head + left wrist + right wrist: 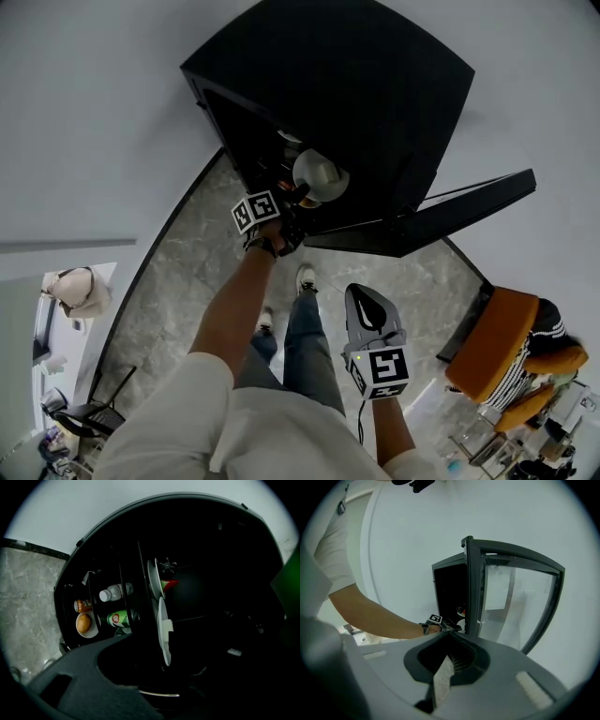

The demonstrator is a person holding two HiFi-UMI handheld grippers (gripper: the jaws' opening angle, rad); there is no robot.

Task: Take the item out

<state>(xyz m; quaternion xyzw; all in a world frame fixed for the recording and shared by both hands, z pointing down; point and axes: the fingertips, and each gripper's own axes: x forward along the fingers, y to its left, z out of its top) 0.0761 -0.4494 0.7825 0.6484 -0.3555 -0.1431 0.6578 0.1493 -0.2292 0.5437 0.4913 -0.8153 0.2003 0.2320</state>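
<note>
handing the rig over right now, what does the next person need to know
Left hand-held gripper: open, empty, at the mouth of the black cabinet, close to the white plates.
Right hand-held gripper: shut, empty, held back outside, apart from the glass door.
Things: on the shelves sit a white-capped bottle, a green can, an orange jar and a bowl with a round brown food.
Done: door stands open.
Left: nothing gripped or taken out yet; which item is meant is unclear.
</note>
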